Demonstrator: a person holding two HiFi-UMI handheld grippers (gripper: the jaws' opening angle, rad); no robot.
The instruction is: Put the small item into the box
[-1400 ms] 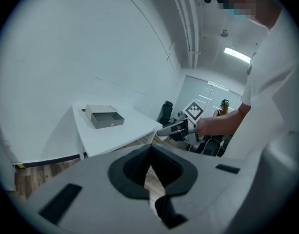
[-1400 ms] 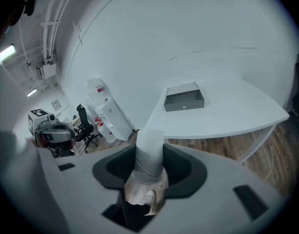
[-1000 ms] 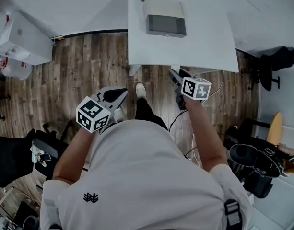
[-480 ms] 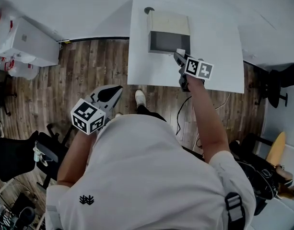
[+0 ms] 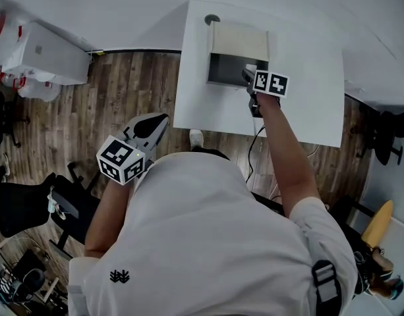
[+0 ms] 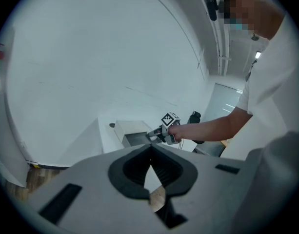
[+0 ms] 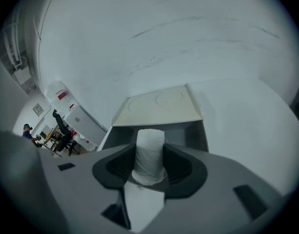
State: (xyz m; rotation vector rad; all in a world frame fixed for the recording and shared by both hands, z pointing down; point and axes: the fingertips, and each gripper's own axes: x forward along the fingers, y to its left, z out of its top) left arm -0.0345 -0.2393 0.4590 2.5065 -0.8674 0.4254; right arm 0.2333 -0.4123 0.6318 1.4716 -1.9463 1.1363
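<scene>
Gripping a white roll, the right gripper has advanced; the box now lies just beyond its jaws; left gripper jaws stay closed, empty.

Dark wood-plank floor at 11 o'clock. White wall at 12 o'clock. White table at 1 o'clock. White cabinet at 10 o'clock. Black office chair at 8 o'clock.

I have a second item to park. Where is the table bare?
The table is bare right of the box, and in a strip between the box and the near edge. Crowded only at the box mouth, where the right gripper holds the roll.
</scene>
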